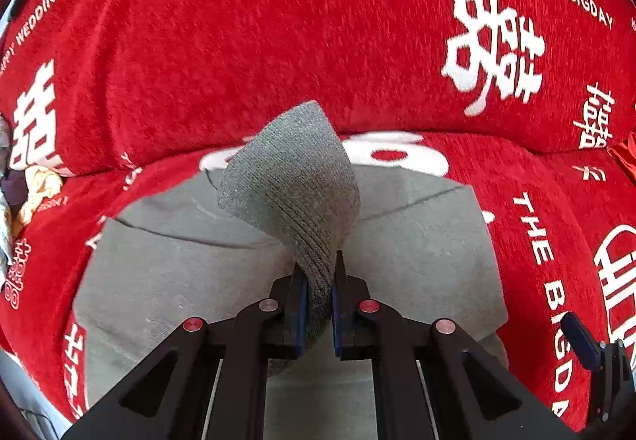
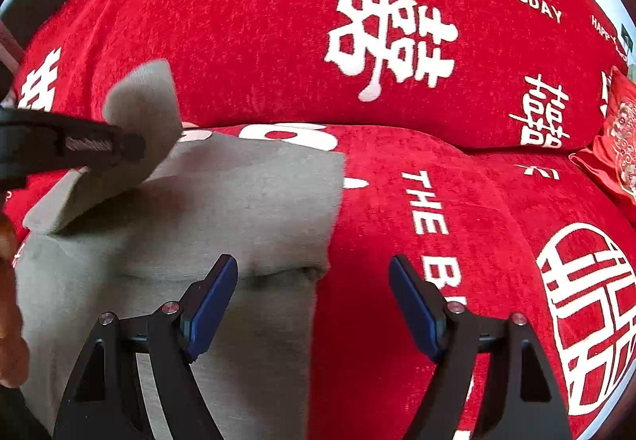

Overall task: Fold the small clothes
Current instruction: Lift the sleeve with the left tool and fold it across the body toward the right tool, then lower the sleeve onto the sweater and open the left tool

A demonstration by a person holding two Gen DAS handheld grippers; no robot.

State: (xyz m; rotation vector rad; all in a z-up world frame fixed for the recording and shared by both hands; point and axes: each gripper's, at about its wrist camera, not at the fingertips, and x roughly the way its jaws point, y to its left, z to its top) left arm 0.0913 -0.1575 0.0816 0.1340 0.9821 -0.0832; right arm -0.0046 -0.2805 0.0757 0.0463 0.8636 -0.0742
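A small grey garment [image 1: 417,257] lies flat on the red sofa seat; it also shows in the right wrist view [image 2: 238,201]. My left gripper [image 1: 319,265] is shut on its ribbed grey cuff [image 1: 294,177] and holds that end lifted above the garment. In the right wrist view the left gripper [image 2: 135,148] comes in from the left with the lifted cuff [image 2: 147,102]. My right gripper [image 2: 314,273] is open and empty, just above the garment's right edge near its front corner. One right fingertip [image 1: 580,340] shows at the lower right of the left wrist view.
The red sofa cover [image 2: 497,201] with white lettering spans seat and backrest [image 1: 278,22]. Other clothes [image 1: 35,193] lie piled at the far left of the seat. A red patterned cushion [image 2: 620,138] sits at the right end.
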